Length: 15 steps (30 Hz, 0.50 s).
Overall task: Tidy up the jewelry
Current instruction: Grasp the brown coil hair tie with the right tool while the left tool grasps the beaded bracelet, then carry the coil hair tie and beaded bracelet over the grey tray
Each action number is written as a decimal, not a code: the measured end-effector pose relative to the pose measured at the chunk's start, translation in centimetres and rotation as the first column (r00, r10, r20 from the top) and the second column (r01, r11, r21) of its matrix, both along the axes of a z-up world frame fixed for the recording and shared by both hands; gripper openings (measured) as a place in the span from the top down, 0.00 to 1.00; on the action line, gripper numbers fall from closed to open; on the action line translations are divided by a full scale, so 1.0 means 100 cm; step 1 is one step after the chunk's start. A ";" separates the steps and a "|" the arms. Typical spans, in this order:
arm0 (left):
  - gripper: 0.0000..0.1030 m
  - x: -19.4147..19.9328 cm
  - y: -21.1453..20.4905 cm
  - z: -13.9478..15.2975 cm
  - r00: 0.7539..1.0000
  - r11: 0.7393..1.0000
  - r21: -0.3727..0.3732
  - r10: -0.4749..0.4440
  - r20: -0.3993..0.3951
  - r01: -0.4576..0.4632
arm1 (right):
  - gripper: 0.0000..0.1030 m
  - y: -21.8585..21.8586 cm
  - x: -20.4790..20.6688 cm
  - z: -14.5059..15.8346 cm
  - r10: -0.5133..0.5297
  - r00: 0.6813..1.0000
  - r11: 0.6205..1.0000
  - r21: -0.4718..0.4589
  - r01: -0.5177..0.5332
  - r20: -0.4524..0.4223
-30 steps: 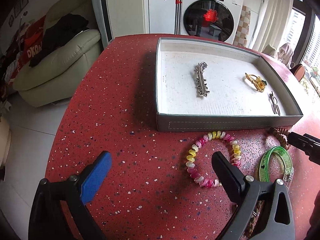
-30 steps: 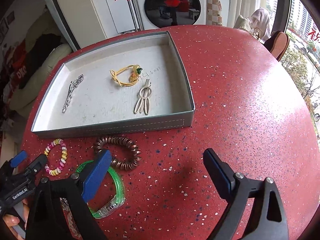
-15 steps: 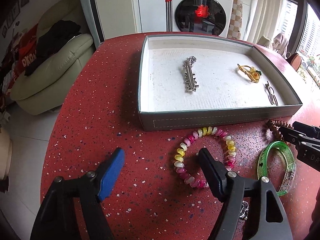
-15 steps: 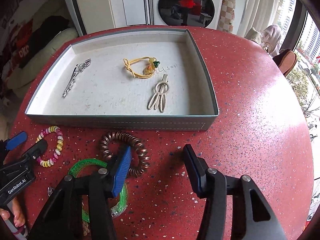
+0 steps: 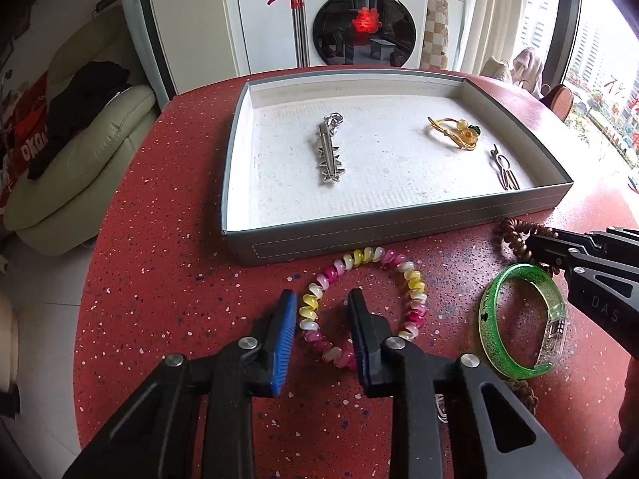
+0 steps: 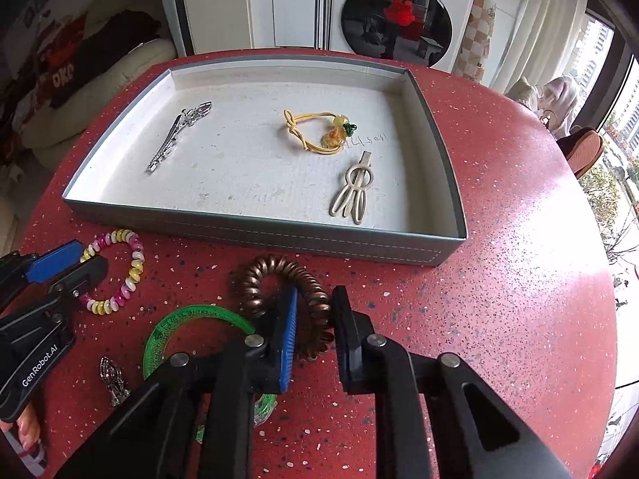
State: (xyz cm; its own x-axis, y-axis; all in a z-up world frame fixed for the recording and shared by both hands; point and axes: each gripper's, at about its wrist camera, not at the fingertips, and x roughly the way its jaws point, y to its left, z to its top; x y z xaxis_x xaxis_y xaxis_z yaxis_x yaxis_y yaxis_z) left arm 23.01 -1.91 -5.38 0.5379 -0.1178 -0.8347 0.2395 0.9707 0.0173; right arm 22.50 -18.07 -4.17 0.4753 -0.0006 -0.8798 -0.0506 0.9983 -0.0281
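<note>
A grey tray [image 5: 399, 239] [image 6: 255, 233] on the red table holds a silver star clip [image 5: 329, 155], a yellow hair tie [image 5: 455, 131] and a silver loop clip [image 6: 353, 191]. My left gripper [image 5: 322, 299] straddles the near left side of a pink-yellow-white spiral bracelet [image 5: 411, 279], jaws closing around it. My right gripper [image 6: 314, 299] straddles the near side of a brown spiral hair tie [image 6: 263, 279], jaws nearly touching it. A green glitter bangle [image 5: 519, 319] [image 6: 191, 319] lies beside both.
A small silver charm [image 6: 112, 379] lies on the table near the left hand. A washing machine [image 5: 363, 20] and a cream sofa [image 5: 80, 151] stand beyond the table. The table edge curves away on the right.
Both grippers moved forward and down and narrowed their jaws, the left around the coloured bracelet, the right around the brown hair tie.
</note>
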 end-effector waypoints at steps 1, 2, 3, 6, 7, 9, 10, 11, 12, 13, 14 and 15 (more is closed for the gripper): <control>0.74 -0.001 -0.002 0.000 1.000 1.000 0.001 -0.010 0.000 0.010 | 0.87 0.001 -0.001 0.000 0.001 1.000 1.000 -0.005 -0.001 0.001; 0.74 -0.001 -0.003 0.001 1.000 1.000 0.008 -0.014 0.002 0.014 | 0.88 0.001 -0.002 0.001 0.000 1.000 1.000 -0.008 0.000 0.003; 0.74 -0.002 -0.002 0.001 1.000 1.000 0.003 -0.019 0.003 0.019 | 0.88 0.001 -0.003 0.001 -0.002 1.000 1.000 -0.007 0.002 0.005; 0.74 -0.005 0.002 0.003 1.000 0.999 -0.035 -0.022 0.001 0.022 | 0.88 -0.004 -0.007 0.003 -0.018 1.000 1.000 0.010 0.017 0.007; 0.74 -0.006 0.004 0.004 1.000 0.999 -0.044 -0.021 0.003 0.021 | 0.88 -0.006 -0.009 0.004 -0.023 1.000 1.000 0.021 0.023 0.007; 0.74 -0.009 0.008 0.008 1.000 0.998 -0.057 -0.020 0.011 0.020 | 0.88 -0.011 -0.012 0.006 -0.034 0.999 0.999 0.041 0.034 0.008; 0.74 -0.010 0.010 0.010 1.000 0.998 -0.064 -0.021 0.016 0.022 | 0.88 -0.013 -0.014 0.008 -0.038 0.999 0.998 0.049 0.037 0.010; 0.74 -0.011 0.012 0.012 1.000 0.997 -0.070 -0.022 0.020 0.023 | 0.88 -0.014 -0.016 0.009 -0.041 0.999 0.998 0.056 0.040 0.013; 0.74 -0.012 0.013 0.014 0.999 0.997 -0.073 -0.022 0.024 0.024 | 0.88 -0.016 -0.016 0.011 -0.045 0.999 0.997 0.063 0.043 0.016; 0.74 -0.014 0.014 0.016 0.999 0.997 -0.078 -0.021 0.029 0.023 | 0.88 -0.017 -0.018 0.013 -0.047 0.999 0.996 0.070 0.046 0.019; 0.74 -0.015 0.016 0.018 0.999 0.996 -0.084 -0.019 0.032 0.022 | 0.88 -0.019 -0.019 0.014 -0.050 0.999 0.996 0.078 0.048 0.021; 0.74 -0.016 0.018 0.021 0.999 0.996 -0.090 -0.017 0.034 0.020 | 0.88 -0.020 -0.021 0.016 -0.053 0.998 0.995 0.088 0.050 0.023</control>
